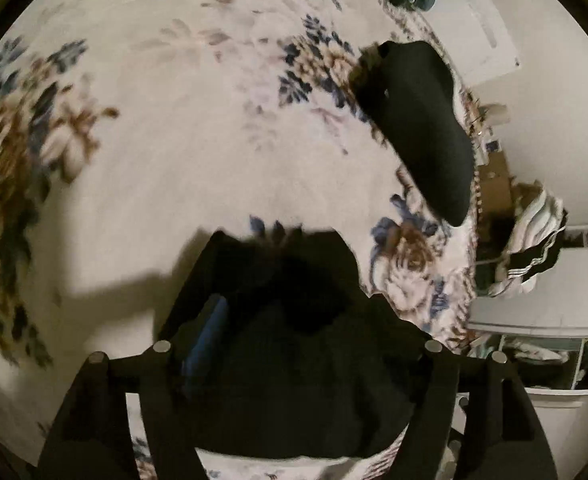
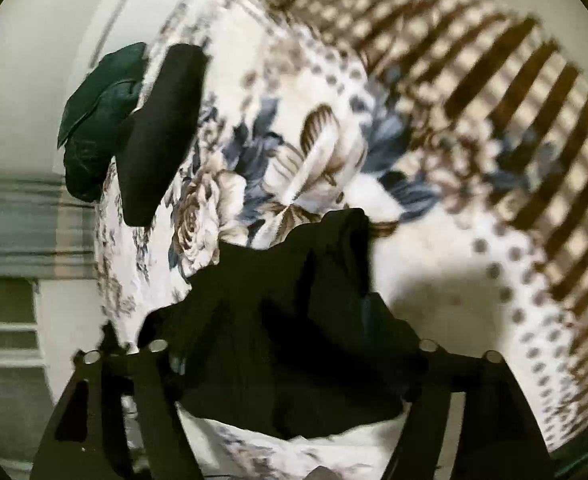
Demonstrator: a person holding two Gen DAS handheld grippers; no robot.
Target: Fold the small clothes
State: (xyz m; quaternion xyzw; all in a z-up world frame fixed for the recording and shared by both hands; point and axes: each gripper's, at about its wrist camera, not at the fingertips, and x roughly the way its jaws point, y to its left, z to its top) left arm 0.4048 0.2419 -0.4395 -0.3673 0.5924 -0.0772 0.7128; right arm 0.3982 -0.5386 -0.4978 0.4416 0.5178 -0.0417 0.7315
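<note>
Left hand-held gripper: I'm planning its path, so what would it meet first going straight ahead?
The black garment bunched between the fingers of the left hand-held gripper; past that, the floral bedspread. Depth is unclear in the blur.

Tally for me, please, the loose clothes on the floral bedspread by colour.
Black: 2, the black garment in both grippers and the folded black piece.
Dark green: 1, the green garment.
Total: 3

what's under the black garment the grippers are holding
The floral blanket shows all around the black garment and again below its near edge. Directly beneath the cloth nothing can be seen. The fingertips of the left gripper and right gripper are also covered.
</note>
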